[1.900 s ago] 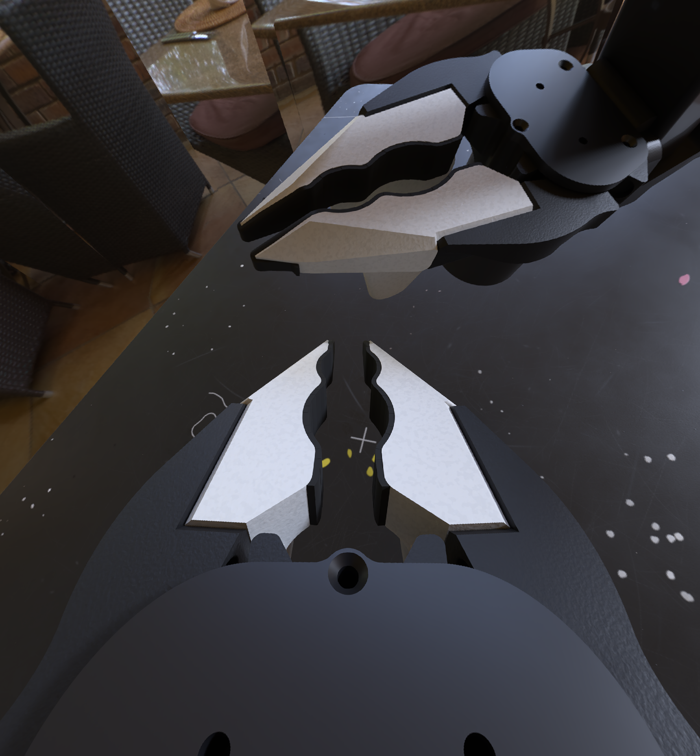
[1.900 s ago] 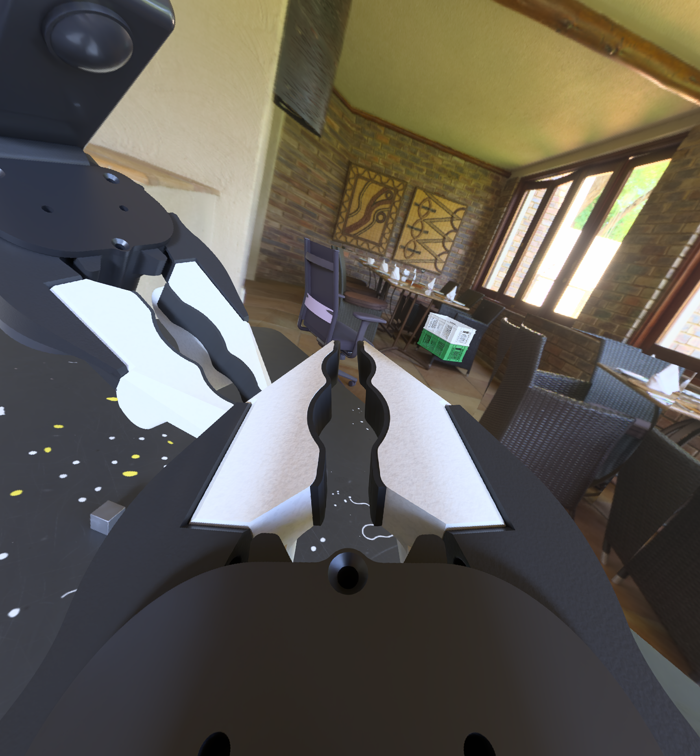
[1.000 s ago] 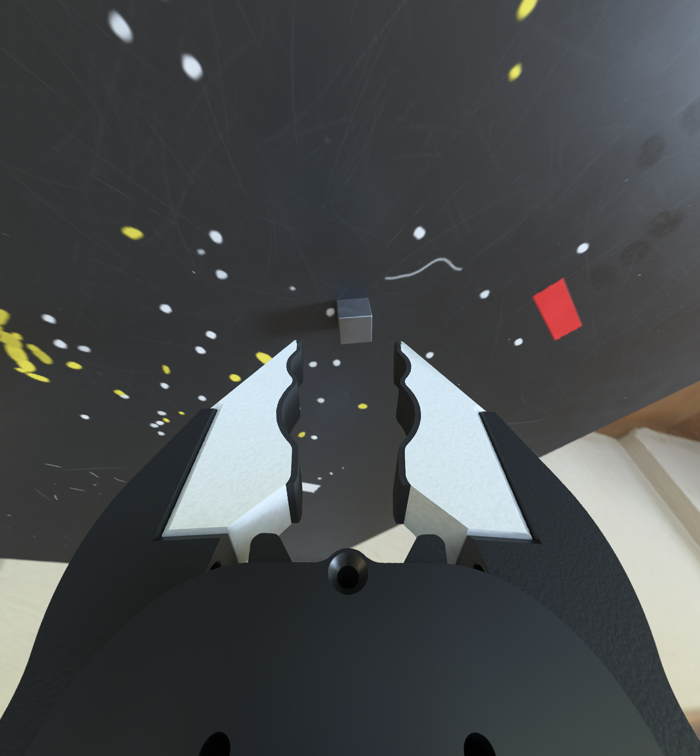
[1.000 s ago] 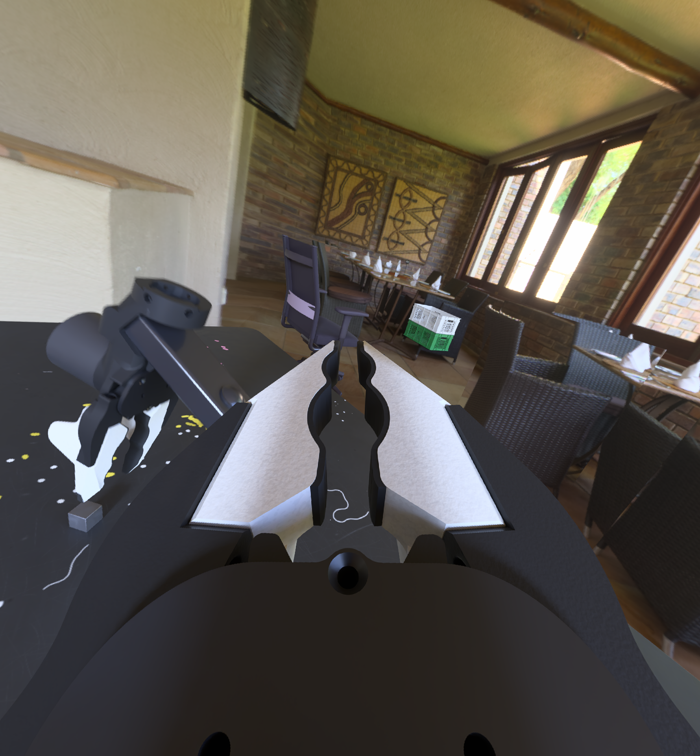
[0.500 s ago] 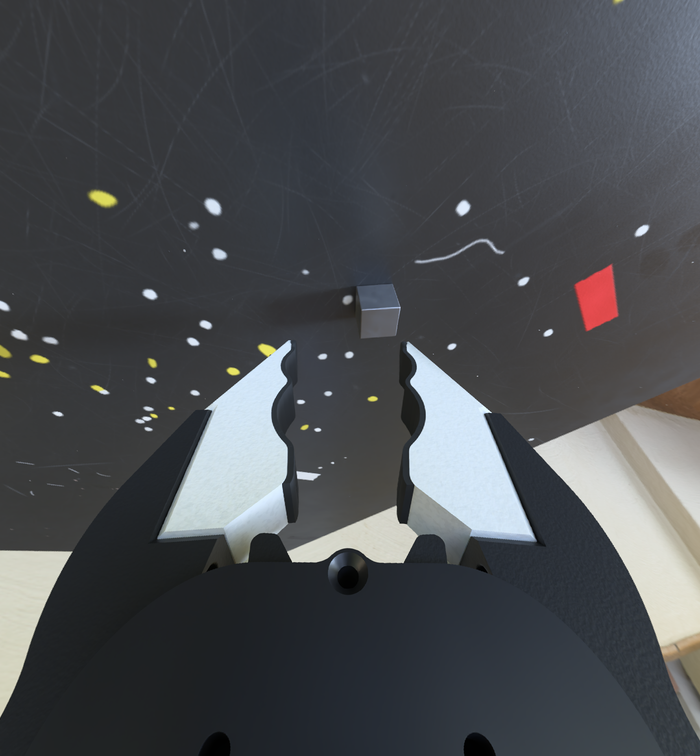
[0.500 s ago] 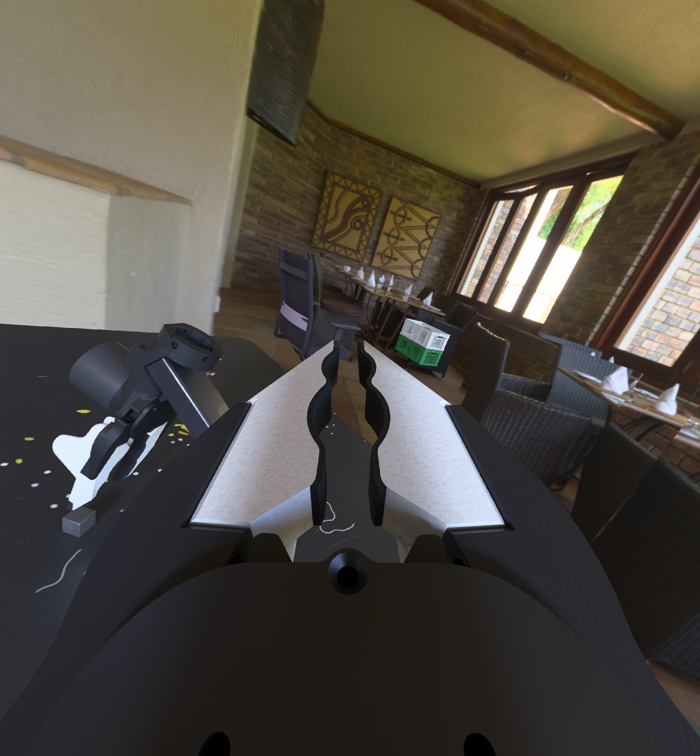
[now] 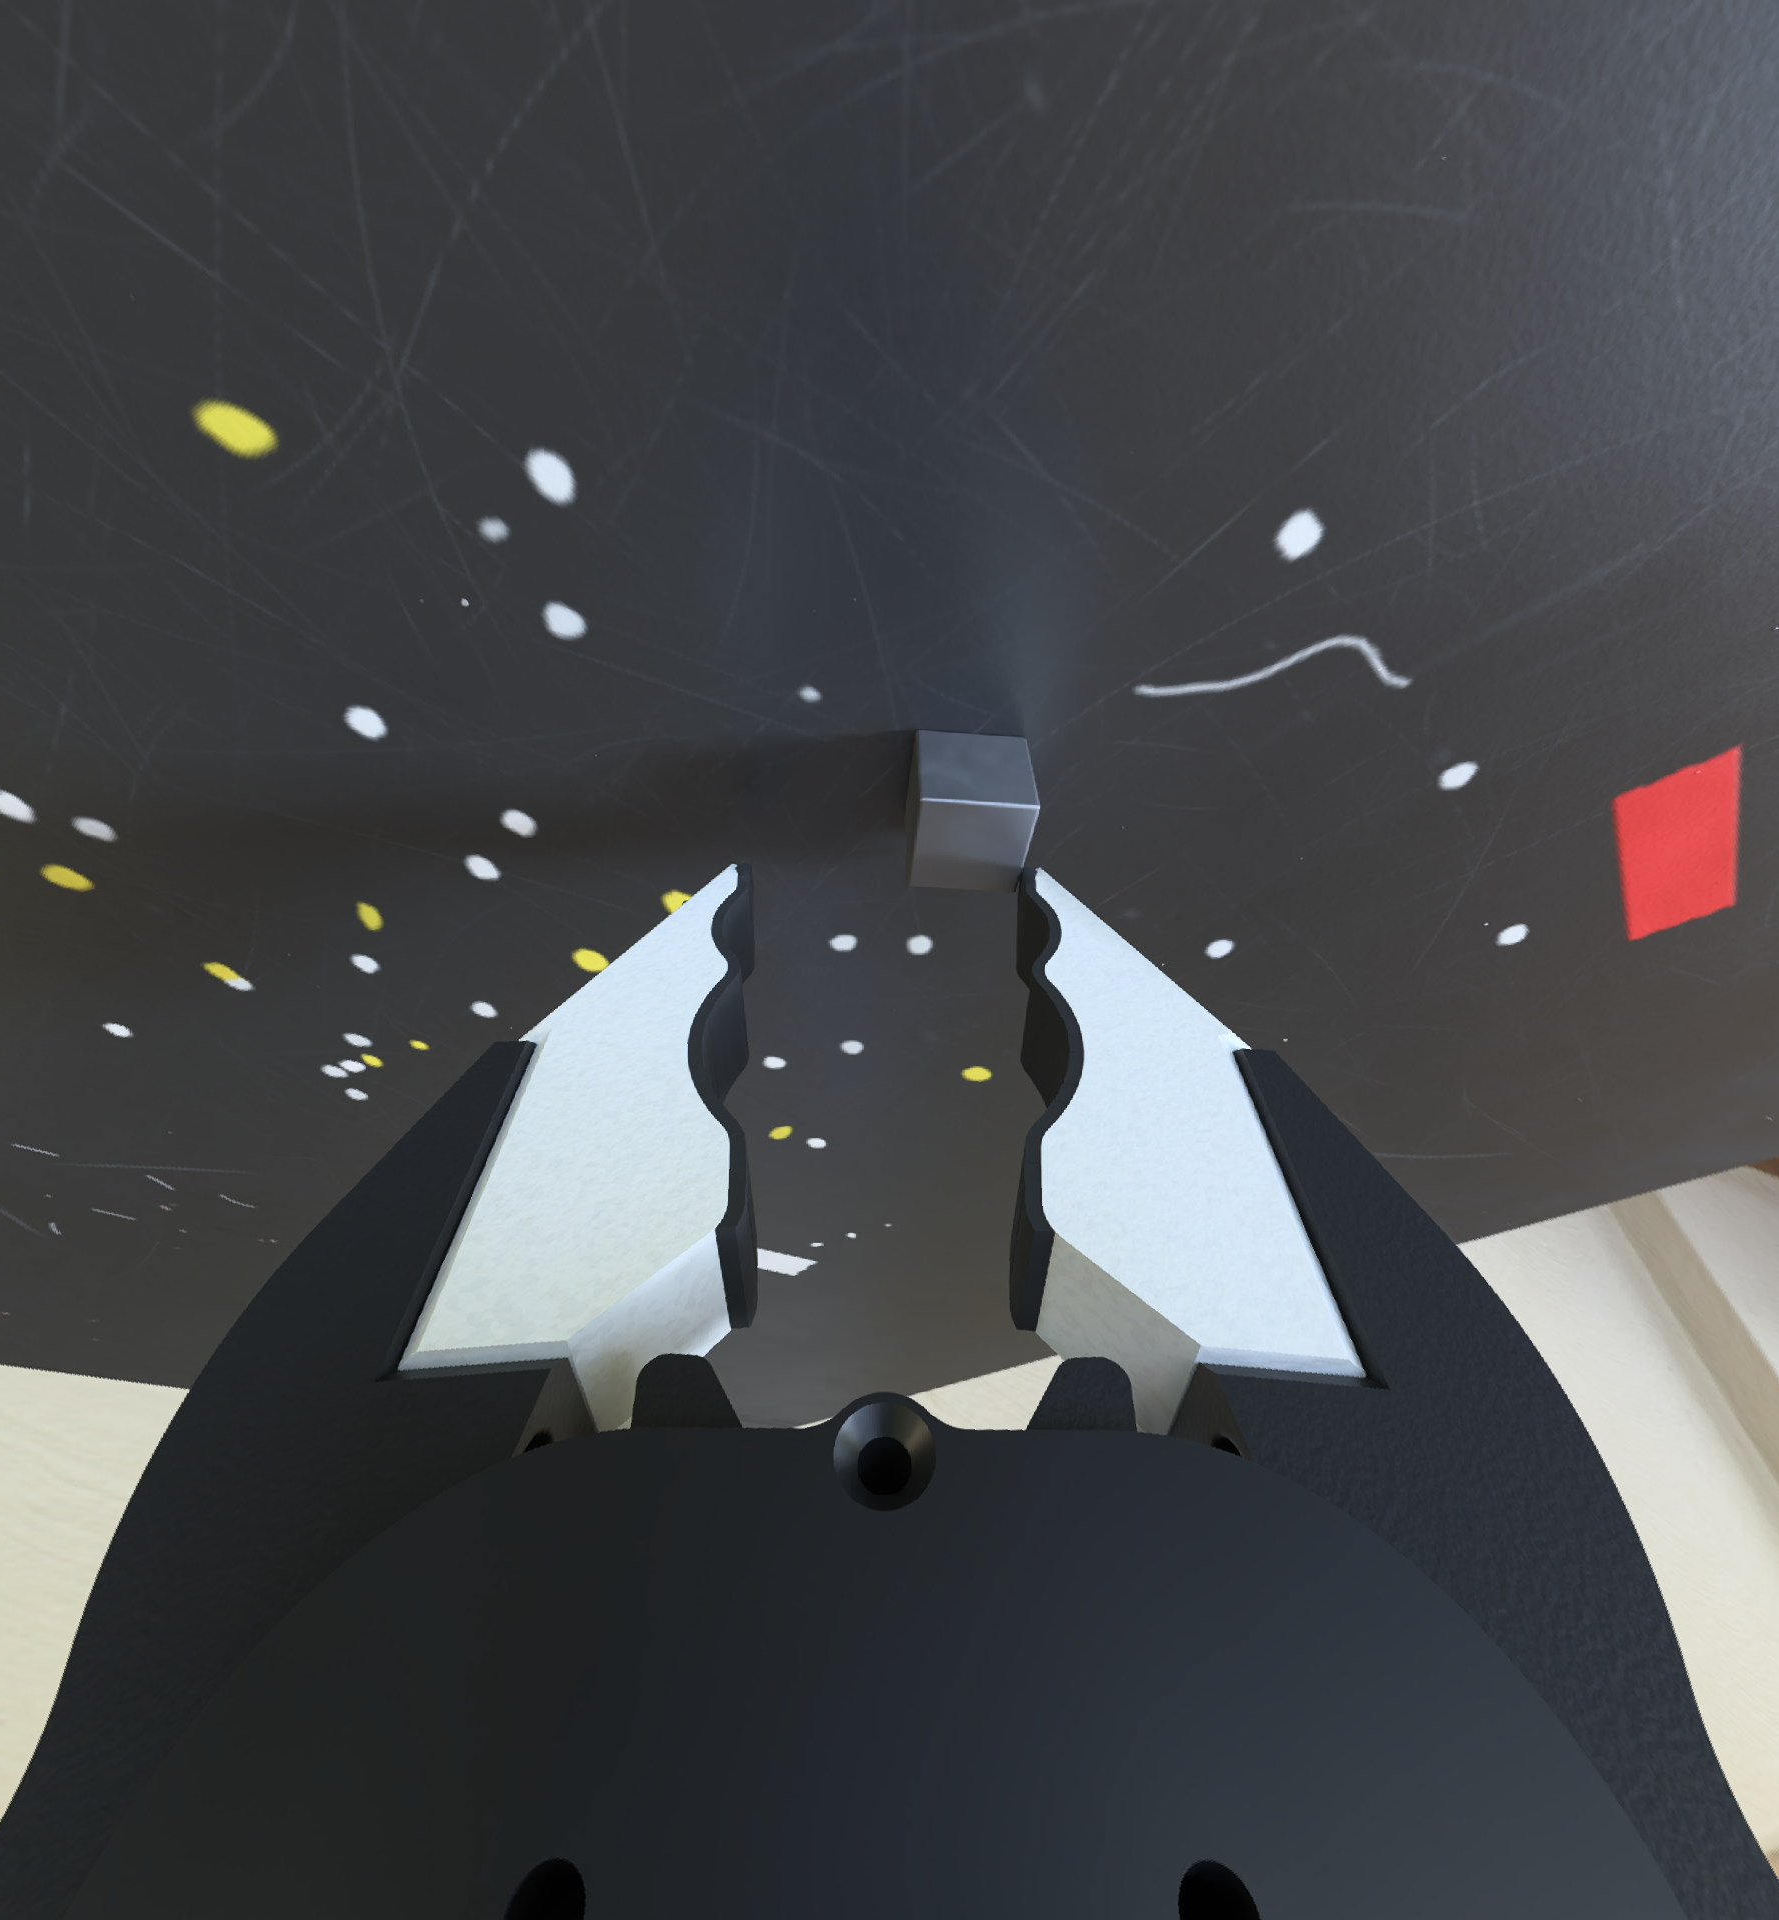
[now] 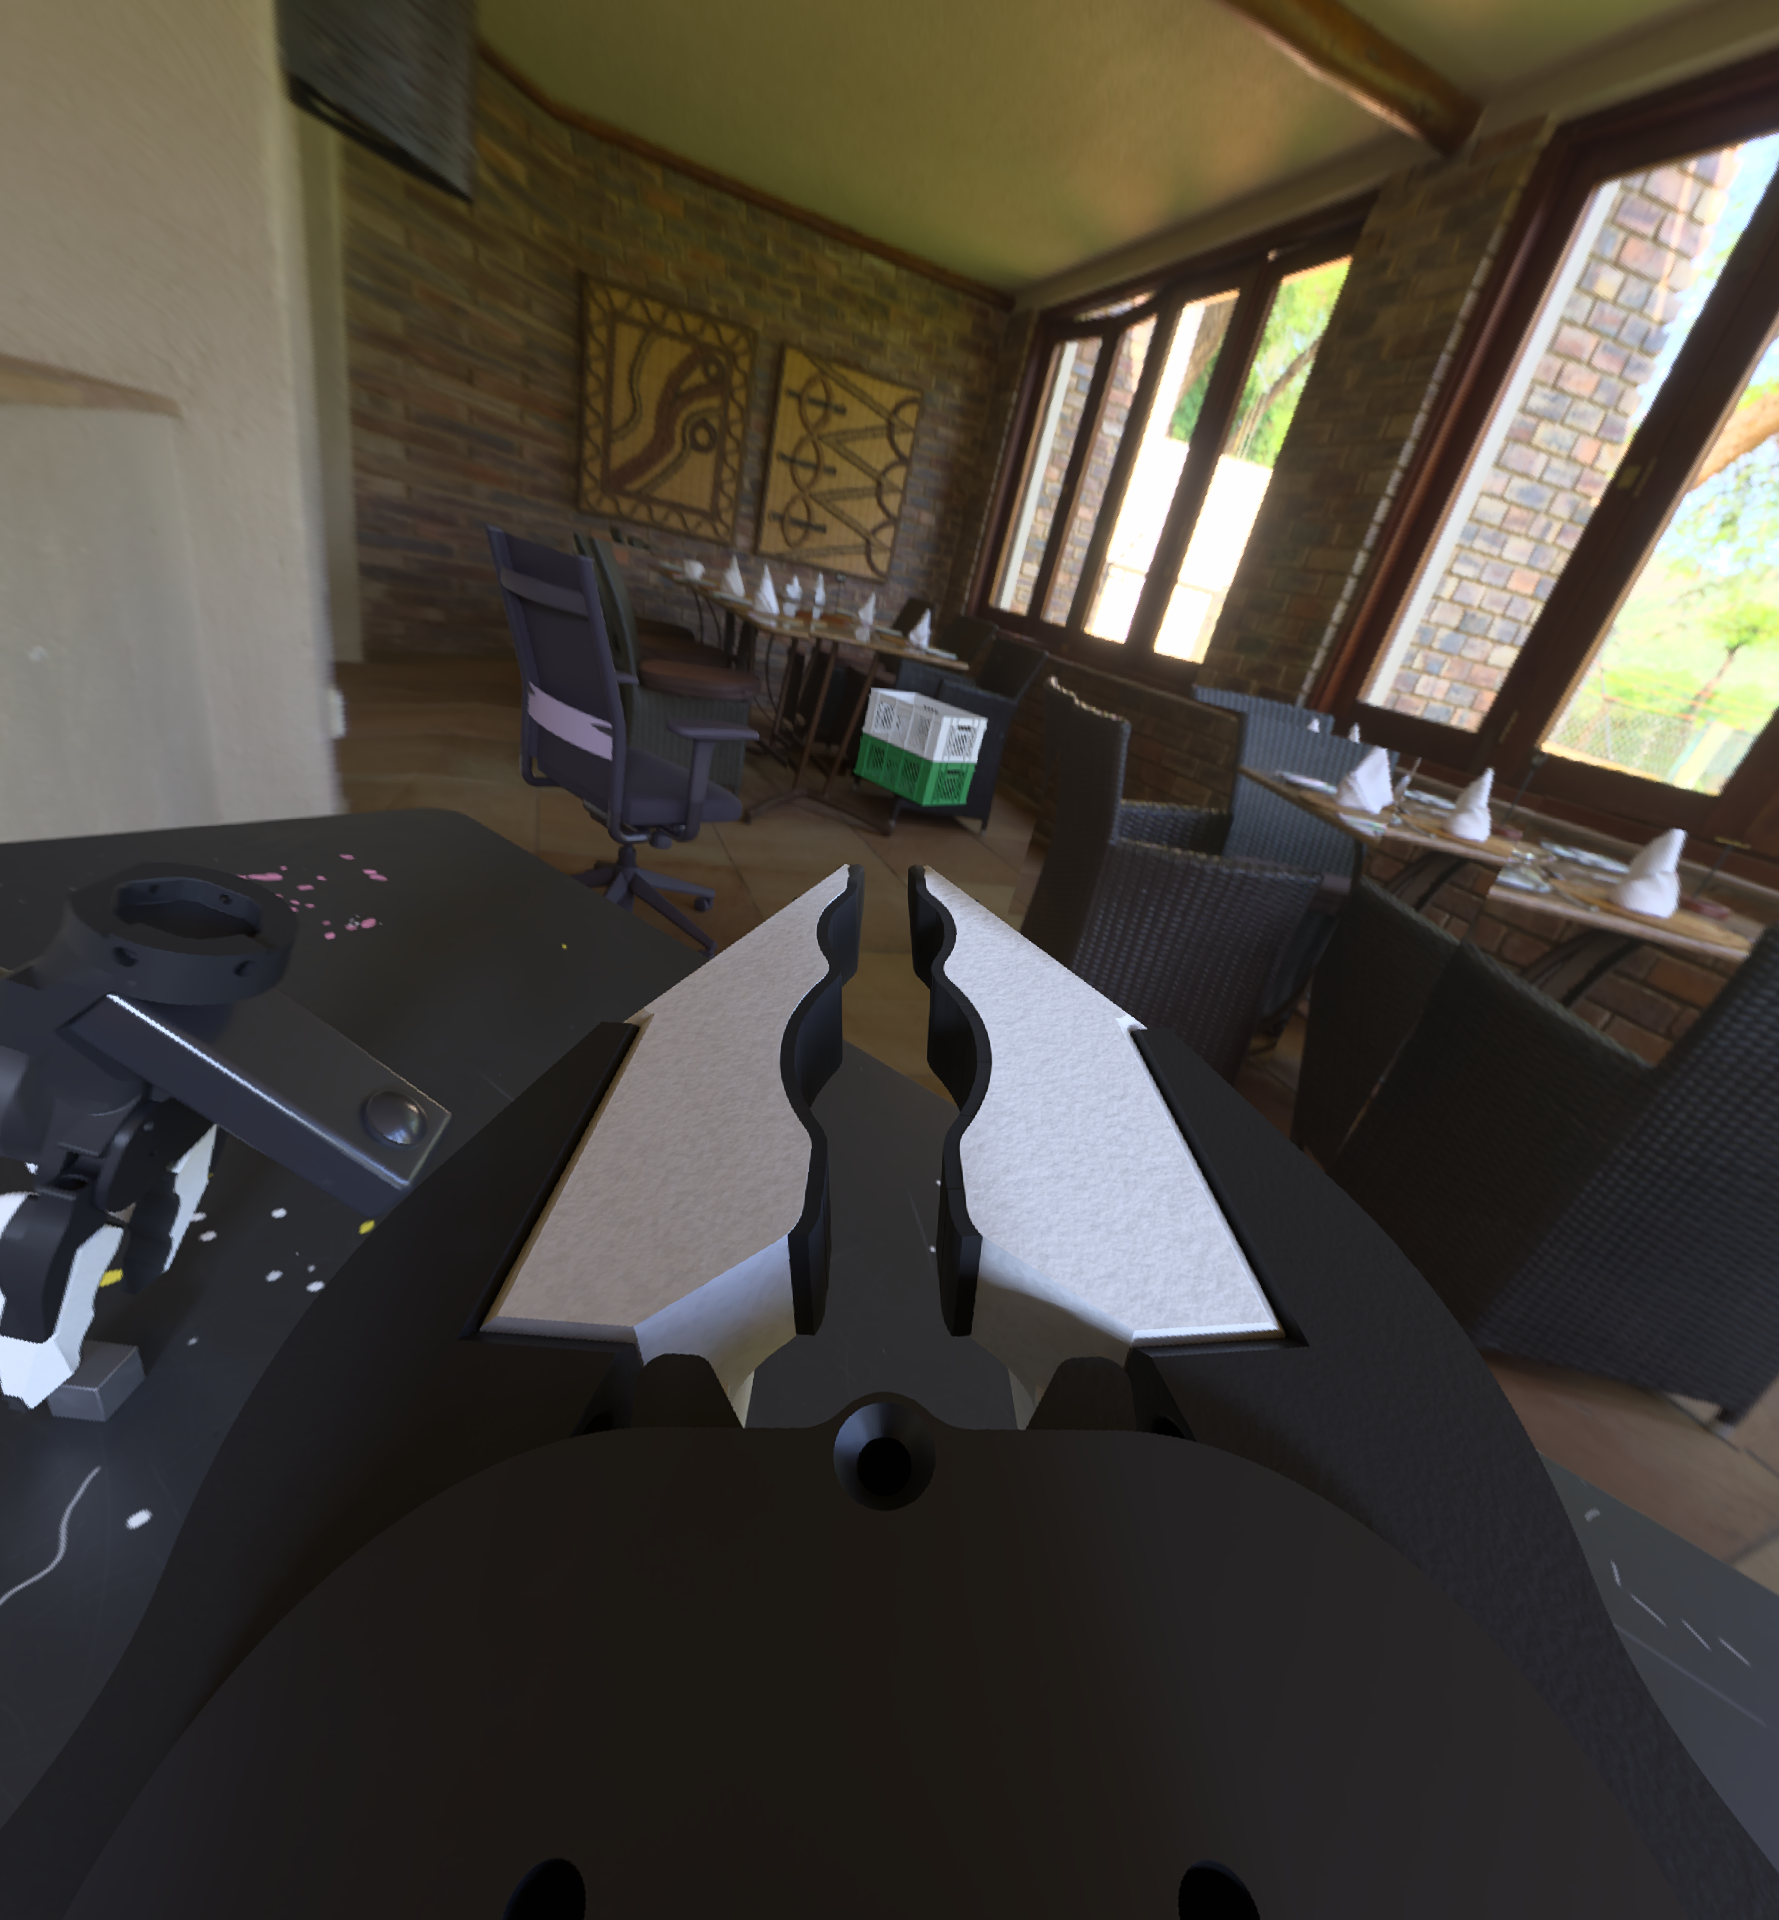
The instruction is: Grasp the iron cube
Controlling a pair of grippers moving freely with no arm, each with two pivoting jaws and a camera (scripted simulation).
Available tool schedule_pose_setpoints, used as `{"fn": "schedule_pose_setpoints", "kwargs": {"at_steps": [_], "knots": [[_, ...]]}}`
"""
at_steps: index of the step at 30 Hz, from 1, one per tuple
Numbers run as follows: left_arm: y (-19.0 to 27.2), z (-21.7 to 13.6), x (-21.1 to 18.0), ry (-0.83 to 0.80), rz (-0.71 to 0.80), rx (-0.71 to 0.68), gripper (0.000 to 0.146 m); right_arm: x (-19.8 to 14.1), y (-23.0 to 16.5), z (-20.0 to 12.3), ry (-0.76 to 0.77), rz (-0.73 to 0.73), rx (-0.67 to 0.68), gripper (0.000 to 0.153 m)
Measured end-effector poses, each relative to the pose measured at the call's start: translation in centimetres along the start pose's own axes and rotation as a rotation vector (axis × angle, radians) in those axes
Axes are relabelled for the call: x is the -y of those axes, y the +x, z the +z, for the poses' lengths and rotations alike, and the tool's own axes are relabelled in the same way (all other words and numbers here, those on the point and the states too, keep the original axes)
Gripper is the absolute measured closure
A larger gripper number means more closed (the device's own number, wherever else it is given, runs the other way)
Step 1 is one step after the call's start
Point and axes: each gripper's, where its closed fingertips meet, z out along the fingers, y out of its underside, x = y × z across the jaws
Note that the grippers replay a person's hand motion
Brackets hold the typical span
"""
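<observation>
The iron cube (image 7: 971, 810) is a small grey metal block on the black speckled table (image 7: 864, 312). In the left wrist view my left gripper (image 7: 883, 883) is open and points down at the table; the cube sits just beyond its right fingertip (image 7: 1032, 883), a little right of the gap. In the right wrist view the cube (image 8: 95, 1387) lies at the far left, just under the tips of the left gripper (image 8: 64, 1320). My right gripper (image 8: 885, 883) hovers over the table's edge, jaws nearly closed with a narrow gap, holding nothing.
A red rectangle mark (image 7: 1680, 842) and a white squiggle (image 7: 1280, 665) lie on the table right of the cube. The table's near edge (image 7: 1487, 1195) meets a cream wall. Beyond the table stand an office chair (image 8: 615, 748), wicker chairs (image 8: 1550, 1195) and set dining tables (image 8: 1550, 862).
My left gripper swung away from the right gripper, turned down toward the table, opened wider and closed in on the cube. The right gripper drifted a little; its jaws stayed the same.
</observation>
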Motion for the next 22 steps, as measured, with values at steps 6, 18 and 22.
{"fn": "schedule_pose_setpoints", "kwargs": {"at_steps": [6,18,22], "knots": [[1.7,0.0,0.2,0.056,0.017,0.002,0.118,-0.8,-1.0,0.6,-0.057,-0.033,0.016,0.144],[5.2,0.5,-2.3,-0.161,0.028,0.123,0.124,0.5,-1.9,-0.1,-0.018,-0.009,0.085,0.144],[5.2,0.5,-2.4,-0.194,0.084,0.147,0.124,0.4,-1.6,-0.1,-0.023,0.010,0.096,0.144]]}}
